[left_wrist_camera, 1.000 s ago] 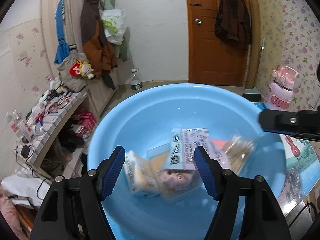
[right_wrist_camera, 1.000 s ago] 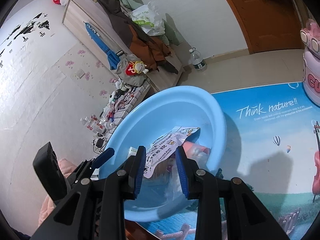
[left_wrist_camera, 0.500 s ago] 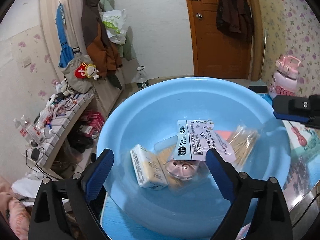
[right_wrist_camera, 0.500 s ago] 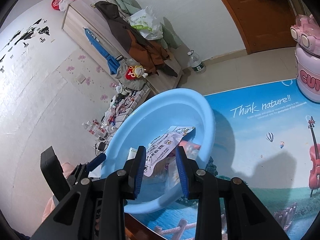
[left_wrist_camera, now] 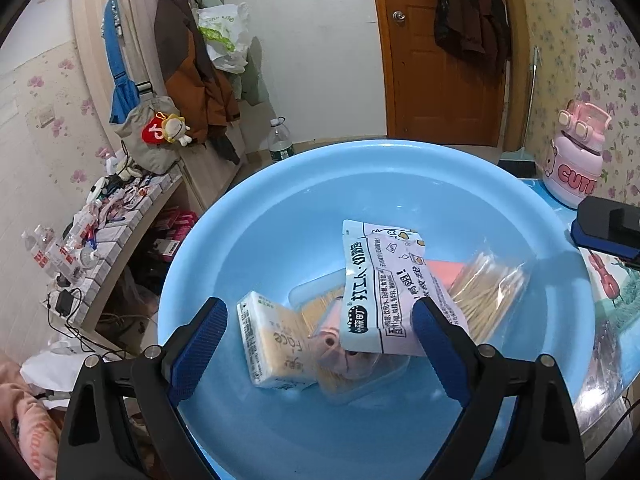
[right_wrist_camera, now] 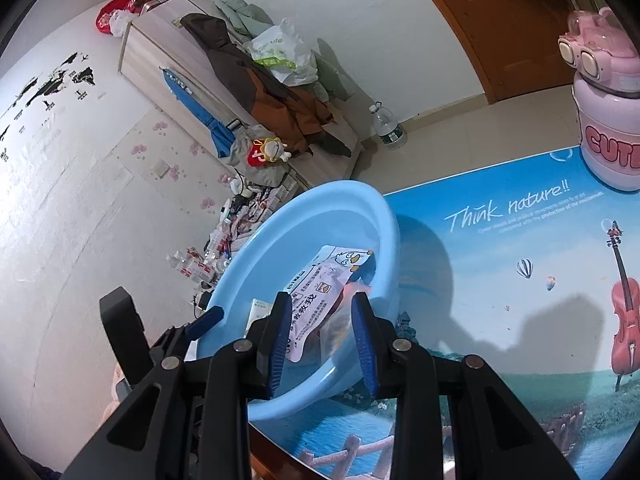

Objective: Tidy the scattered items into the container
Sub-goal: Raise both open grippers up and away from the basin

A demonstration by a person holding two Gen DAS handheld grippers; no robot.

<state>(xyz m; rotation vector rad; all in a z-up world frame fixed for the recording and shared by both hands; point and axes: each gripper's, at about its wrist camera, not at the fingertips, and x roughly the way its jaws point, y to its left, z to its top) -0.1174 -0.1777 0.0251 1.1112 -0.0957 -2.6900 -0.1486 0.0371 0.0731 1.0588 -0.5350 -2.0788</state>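
Left gripper (left_wrist_camera: 320,344) had spread from half-closed to wide open over the last second, pads clear of everything; whatever it carried was released. Basin (left_wrist_camera: 248,216) now held the tissue pack (left_wrist_camera: 272,348), snack packet (left_wrist_camera: 384,292), swab bag (left_wrist_camera: 488,292) and a clear box (left_wrist_camera: 360,376). Right gripper (right_wrist_camera: 322,340) unchanged: jaws narrowly parted, nothing between them, hovering at the basin's near rim. Table mat (right_wrist_camera: 500,248) showed no loose items in view; only the pink bottle (right_wrist_camera: 608,112) stood there. Judged: tidying likely finished.
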